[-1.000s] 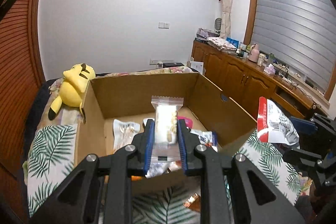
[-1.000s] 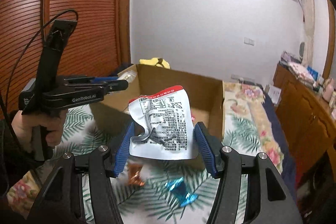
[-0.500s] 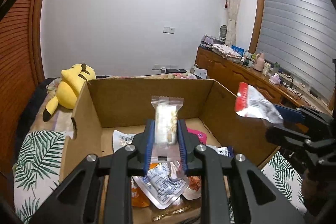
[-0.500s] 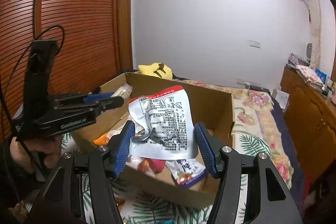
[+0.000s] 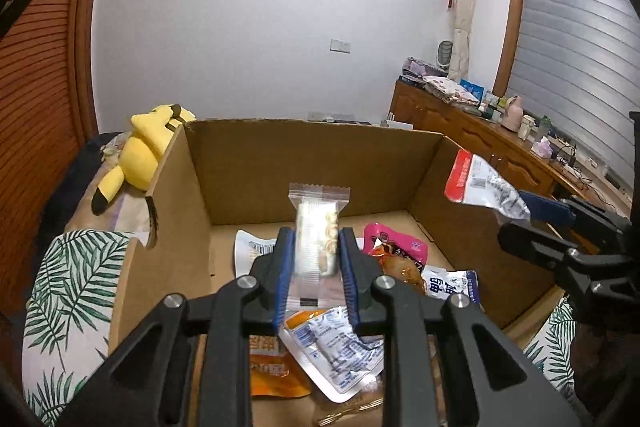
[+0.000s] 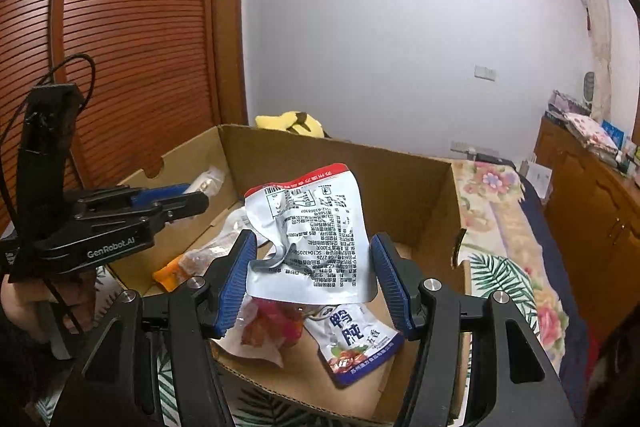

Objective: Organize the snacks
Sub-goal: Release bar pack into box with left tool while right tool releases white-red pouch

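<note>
My left gripper is shut on a clear wrapped biscuit pack and holds it upright over the open cardboard box. My right gripper is shut on a silver pouch with a red top edge, held over the box's near right side. The pouch also shows in the left wrist view, above the box's right wall. Several snack packets lie on the box floor: a pink one, an orange one, a blue-and-white one.
A yellow plush toy lies on the bed behind the box's left corner. The bedcover has a leaf print. A wooden sideboard with clutter stands on the right. A slatted wooden door is on the left.
Both grippers have moved forward over the box with their packs still held. The box interior now fills more of both views.
</note>
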`<state>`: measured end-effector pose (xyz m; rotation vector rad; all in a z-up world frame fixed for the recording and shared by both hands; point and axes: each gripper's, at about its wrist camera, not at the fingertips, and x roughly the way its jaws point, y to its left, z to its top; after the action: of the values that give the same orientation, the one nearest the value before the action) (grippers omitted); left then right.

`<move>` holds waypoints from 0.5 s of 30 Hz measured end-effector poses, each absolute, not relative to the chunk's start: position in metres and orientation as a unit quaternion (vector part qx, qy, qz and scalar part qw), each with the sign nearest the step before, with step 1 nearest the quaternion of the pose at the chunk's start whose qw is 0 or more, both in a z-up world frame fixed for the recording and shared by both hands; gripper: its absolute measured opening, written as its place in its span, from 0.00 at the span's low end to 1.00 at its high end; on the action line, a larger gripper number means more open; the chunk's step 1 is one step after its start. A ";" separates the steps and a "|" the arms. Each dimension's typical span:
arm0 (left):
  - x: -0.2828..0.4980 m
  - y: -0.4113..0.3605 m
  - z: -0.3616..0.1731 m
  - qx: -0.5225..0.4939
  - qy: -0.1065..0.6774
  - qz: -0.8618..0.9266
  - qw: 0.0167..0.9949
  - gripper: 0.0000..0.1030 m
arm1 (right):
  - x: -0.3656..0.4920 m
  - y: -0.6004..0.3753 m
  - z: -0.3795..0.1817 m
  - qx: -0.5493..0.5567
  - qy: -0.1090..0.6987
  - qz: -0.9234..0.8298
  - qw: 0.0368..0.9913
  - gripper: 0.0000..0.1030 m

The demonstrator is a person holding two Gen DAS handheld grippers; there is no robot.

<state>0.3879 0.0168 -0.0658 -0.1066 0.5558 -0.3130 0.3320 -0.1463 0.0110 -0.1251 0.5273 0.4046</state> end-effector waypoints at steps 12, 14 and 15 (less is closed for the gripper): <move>0.381 0.017 -0.066 -0.045 0.265 -0.157 0.950 0.47 | 0.338 -0.144 0.014 -0.060 0.271 0.181 0.944 0.61; 0.382 0.017 -0.066 -0.045 0.265 -0.158 0.950 0.48 | 0.337 -0.143 0.014 -0.061 0.269 0.182 0.944 0.61; 0.382 0.017 -0.066 -0.045 0.264 -0.157 0.950 0.48 | 0.337 -0.143 0.013 -0.060 0.270 0.182 0.944 0.61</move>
<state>0.3816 0.0170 -0.0660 -0.0908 0.5378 -0.3198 0.3374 -0.1433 0.0127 -0.1224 0.5503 0.3717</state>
